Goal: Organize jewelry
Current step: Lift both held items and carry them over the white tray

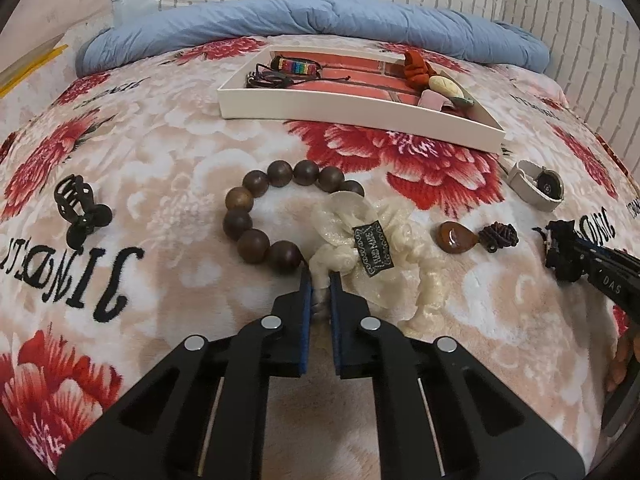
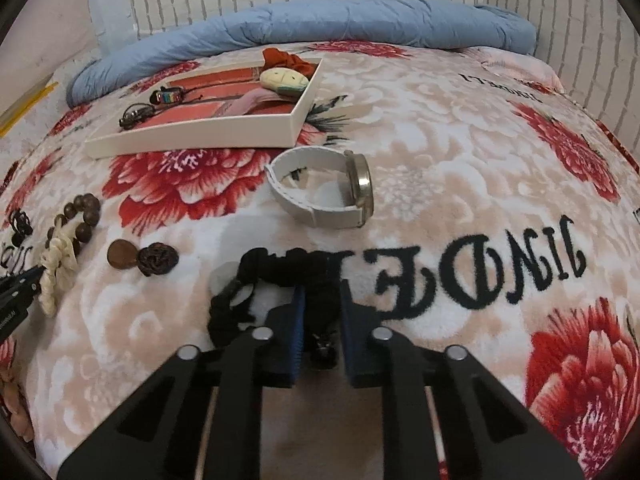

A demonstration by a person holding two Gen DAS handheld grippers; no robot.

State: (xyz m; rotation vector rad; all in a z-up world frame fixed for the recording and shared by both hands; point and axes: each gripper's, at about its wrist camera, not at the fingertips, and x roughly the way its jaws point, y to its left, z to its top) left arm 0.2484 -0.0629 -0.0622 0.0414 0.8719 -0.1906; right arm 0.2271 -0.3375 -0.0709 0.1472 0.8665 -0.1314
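My left gripper (image 1: 320, 280) is shut on the near end of a cream fabric scrunchie (image 1: 360, 232) with a small dark label. The scrunchie lies across a brown wooden bead bracelet (image 1: 248, 216) on the flowered blanket. My right gripper (image 2: 322, 292) is shut on a black scrunchie (image 2: 280, 268), which bunches up between and ahead of the blue pads. A white tray (image 1: 352, 108) farther back holds cord bracelets, a red scrunchie and a pale stone piece. The right gripper's tip (image 1: 576, 260) also shows at the right edge of the left wrist view.
A white-strapped watch (image 2: 324, 188) lies between the black scrunchie and the tray (image 2: 192, 136). A brown pendant with a knotted cord (image 1: 456, 236) sits right of the cream scrunchie. A black hair claw (image 1: 78, 208) lies far left. A rolled blue quilt (image 1: 320, 24) lines the brick wall.
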